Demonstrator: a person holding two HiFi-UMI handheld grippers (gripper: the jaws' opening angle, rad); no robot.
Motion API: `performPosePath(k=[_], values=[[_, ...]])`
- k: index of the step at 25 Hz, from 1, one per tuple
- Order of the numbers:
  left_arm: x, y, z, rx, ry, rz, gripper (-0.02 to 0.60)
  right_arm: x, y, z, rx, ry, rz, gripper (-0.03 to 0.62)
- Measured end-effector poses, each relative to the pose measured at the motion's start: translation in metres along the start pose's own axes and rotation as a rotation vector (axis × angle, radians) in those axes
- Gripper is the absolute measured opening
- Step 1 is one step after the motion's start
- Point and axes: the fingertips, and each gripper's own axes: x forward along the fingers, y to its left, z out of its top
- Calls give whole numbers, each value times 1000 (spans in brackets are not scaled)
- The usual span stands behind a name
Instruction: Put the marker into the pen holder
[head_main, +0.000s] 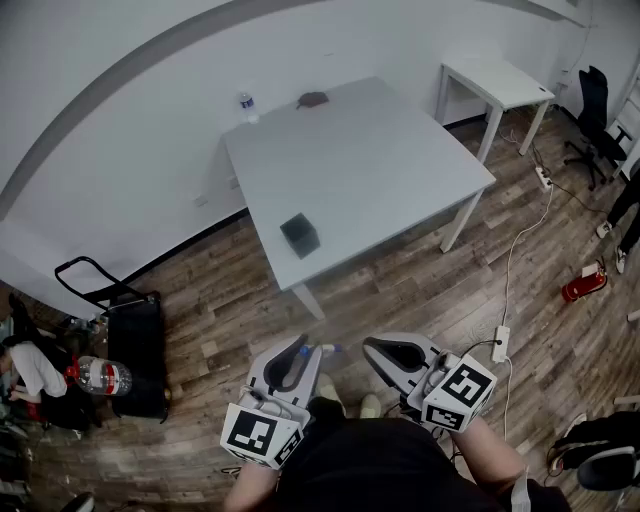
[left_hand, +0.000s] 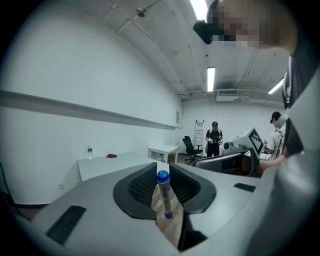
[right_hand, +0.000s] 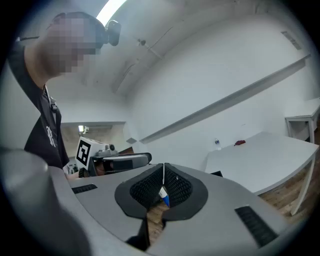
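Observation:
A white marker with a blue cap (left_hand: 164, 195) stands upright between the jaws of my left gripper (left_hand: 162, 172), which is shut on it. In the head view the left gripper (head_main: 297, 352) is held low in front of my body, over the wood floor, and the marker's (head_main: 326, 349) blue end pokes out to its right. My right gripper (head_main: 385, 350) hovers beside it, its jaws (right_hand: 163, 172) pressed together and holding nothing. The black square pen holder (head_main: 300, 235) sits near the front edge of the grey table (head_main: 370, 160), well ahead of both grippers.
A water bottle (head_main: 246, 104) and a brown object (head_main: 313, 99) sit at the table's far edge. A small white table (head_main: 497, 82) and office chair (head_main: 592, 105) are at the right. A black cart (head_main: 135, 350) stands to the left, and a power strip (head_main: 500, 342) lies on the floor.

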Motion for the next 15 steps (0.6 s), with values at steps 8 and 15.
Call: performPosePath(k=[8, 15], values=[[21, 35, 4, 0, -7, -9, 74, 32, -15, 4, -8, 22, -8, 18], [50, 88, 8, 5, 4, -14, 74, 78, -43, 16, -4, 39, -31, 18]])
